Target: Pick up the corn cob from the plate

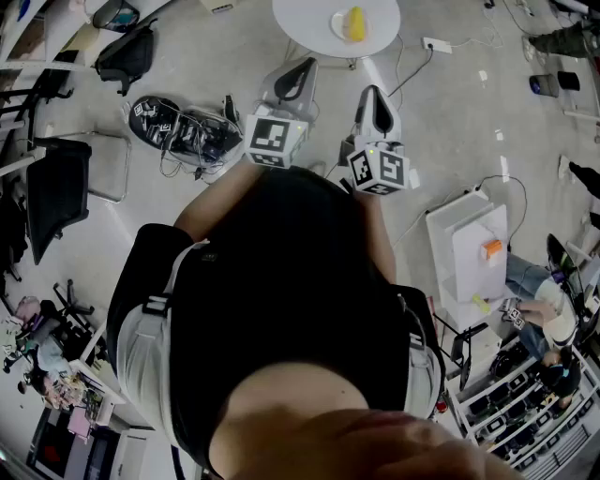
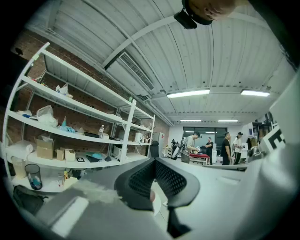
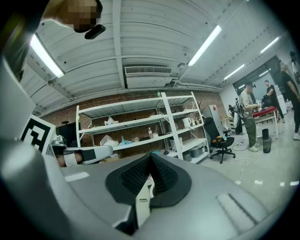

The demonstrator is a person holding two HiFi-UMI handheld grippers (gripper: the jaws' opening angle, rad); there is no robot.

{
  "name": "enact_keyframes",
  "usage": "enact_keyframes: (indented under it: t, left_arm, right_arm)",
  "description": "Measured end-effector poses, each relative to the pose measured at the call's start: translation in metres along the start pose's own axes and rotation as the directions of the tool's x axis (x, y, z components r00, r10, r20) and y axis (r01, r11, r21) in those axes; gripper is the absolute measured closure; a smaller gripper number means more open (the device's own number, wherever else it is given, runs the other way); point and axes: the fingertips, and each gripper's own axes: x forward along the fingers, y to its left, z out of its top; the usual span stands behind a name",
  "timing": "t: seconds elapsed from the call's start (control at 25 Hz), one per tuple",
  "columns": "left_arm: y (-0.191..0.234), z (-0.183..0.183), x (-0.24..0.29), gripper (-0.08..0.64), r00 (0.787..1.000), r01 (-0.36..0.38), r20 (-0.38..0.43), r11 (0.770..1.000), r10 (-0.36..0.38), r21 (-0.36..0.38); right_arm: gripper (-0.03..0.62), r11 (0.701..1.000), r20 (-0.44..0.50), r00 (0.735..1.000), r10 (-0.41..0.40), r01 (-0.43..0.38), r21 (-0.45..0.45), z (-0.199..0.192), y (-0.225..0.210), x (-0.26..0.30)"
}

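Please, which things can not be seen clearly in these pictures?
1. Corn cob: head view, too small for surface detail.
2. Table: head view, far side cut off by the top edge.
3. Plate: both gripper views, not identifiable; the closed jaws block most of the table.

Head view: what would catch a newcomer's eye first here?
The person's black shirt fills the middle, with the left gripper and right gripper held out ahead of it, both shut and empty. Beyond them, at the top edge, a yellow corn cob lies on a white plate on a round white table.
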Motion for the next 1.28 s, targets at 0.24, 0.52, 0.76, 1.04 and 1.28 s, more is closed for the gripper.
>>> enact_keyframes:
  t: [0.24, 0.52, 0.76, 1.04, 1.28]
  left_arm:
    - [-0.001, -0.001, 0.000, 0.554, 1.000, 0.003, -0.002, 1.000, -0.003, -0.004]
    - [0.001, -0.003, -0.001, 0.554, 1.000, 0.003, -0.008, 1.000, -0.003, -0.013]
    - [0.006, -0.006, -0.003, 0.554, 1.000, 0.005, -0.012, 1.000, -0.005, -0.013]
    - [0.025, -0.005, 0.001, 0.554, 1.000, 0.002, -0.012, 1.000, -0.002, -0.017]
    - [0.050, -0.003, 0.008, 0.554, 1.000, 0.026, -0.011, 1.000, -0.026, -0.008]
  right_arm:
    - [0.586, 1.000, -0.003, 1.000, 0.004, -0.004, -0.005, -0.001, 0.001, 0.000]
    - [0.586, 1.000, -0.006, 1.000, 0.007, -0.007, -0.013, 0.000, 0.004, 0.002]
    - [0.584, 1.000, 0.008, 1.000, 0.006, -0.006, -0.011, 0.001, 0.009, 0.004]
    - [0.584, 1.000, 0.014, 1.000, -0.016, 0.016, -0.011, 0.002, 0.009, 0.017]
    - [0.584, 0.999, 0.024, 0.998, -0.049, 0.050, -0.015, 0.001, 0.016, 0.034]
